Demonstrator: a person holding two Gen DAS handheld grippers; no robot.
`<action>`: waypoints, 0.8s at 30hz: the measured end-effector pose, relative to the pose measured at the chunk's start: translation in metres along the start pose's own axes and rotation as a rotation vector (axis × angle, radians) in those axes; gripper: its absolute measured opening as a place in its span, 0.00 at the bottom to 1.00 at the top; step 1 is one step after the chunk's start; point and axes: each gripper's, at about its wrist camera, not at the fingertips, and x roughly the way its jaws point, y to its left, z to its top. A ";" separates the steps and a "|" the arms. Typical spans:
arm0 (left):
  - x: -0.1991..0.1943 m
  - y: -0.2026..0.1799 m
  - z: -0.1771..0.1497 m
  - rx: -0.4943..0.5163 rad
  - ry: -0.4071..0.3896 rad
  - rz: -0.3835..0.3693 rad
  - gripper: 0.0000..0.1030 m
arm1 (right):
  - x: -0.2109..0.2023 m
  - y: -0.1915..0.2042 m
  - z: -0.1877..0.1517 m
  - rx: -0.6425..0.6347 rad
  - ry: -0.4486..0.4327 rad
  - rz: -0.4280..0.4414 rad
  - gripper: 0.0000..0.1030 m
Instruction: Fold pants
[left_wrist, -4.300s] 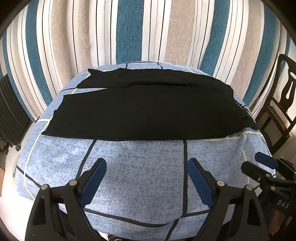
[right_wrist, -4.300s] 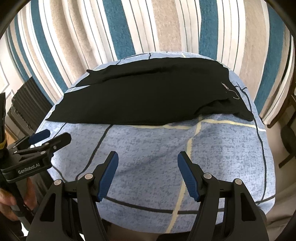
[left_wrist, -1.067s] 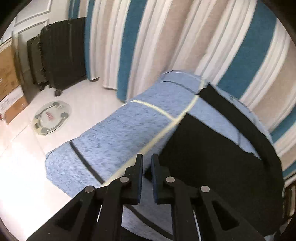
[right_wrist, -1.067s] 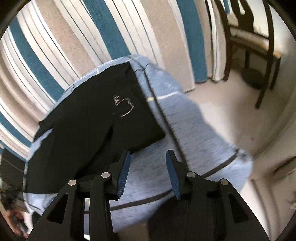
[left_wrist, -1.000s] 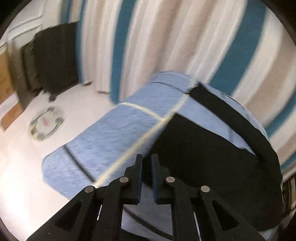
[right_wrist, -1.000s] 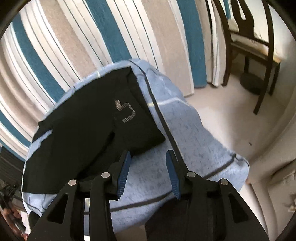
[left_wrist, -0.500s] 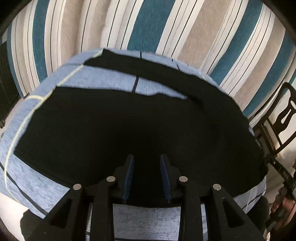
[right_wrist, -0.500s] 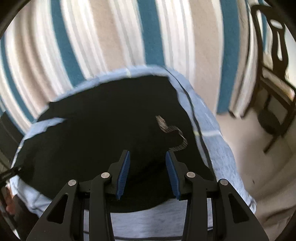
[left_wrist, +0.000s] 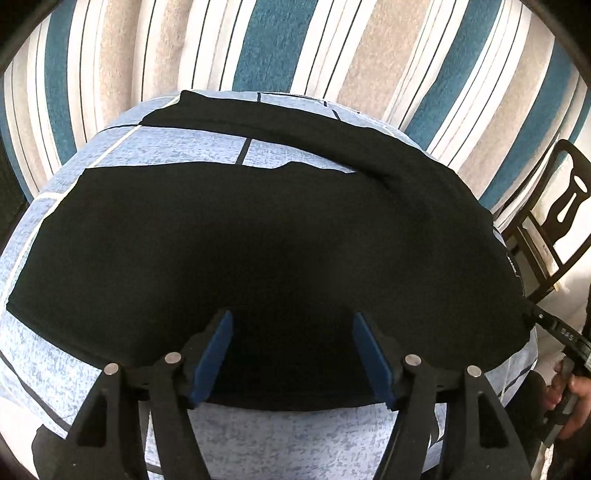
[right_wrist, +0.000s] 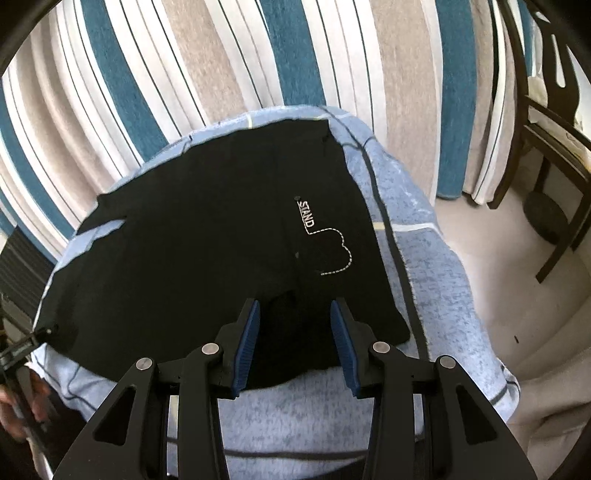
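Note:
Black pants lie lengthwise across a table under a blue patterned cloth. One leg trails apart along the far side. My left gripper hovers over the pants' near edge. Its jaws are opening, and the blue pads pinch nothing. In the right wrist view the waist end, with white "STAND" stitching, lies just ahead of my right gripper. That gripper is open above the near hem and holds nothing. One of its fingers shows at the pants' right end.
A striped blue, beige and white curtain hangs right behind the table. A dark wooden chair stands on the pale floor to the right. A dark radiator is at the far left. A person's hand holds the right gripper.
My left gripper swung from the table's left end to face the pants' long near edge, and its jaws went from shut to wide. My right gripper turned from the table's corner toward the waist, jaws unchanged.

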 end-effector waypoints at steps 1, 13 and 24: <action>-0.001 0.000 -0.001 0.001 0.002 0.002 0.68 | -0.005 0.001 0.000 -0.002 -0.012 0.011 0.40; -0.004 -0.010 0.004 0.058 0.043 0.068 0.68 | -0.021 0.046 0.004 -0.085 -0.017 0.156 0.40; -0.015 0.002 0.039 0.078 -0.013 0.067 0.68 | 0.003 0.097 0.031 -0.237 0.001 0.212 0.40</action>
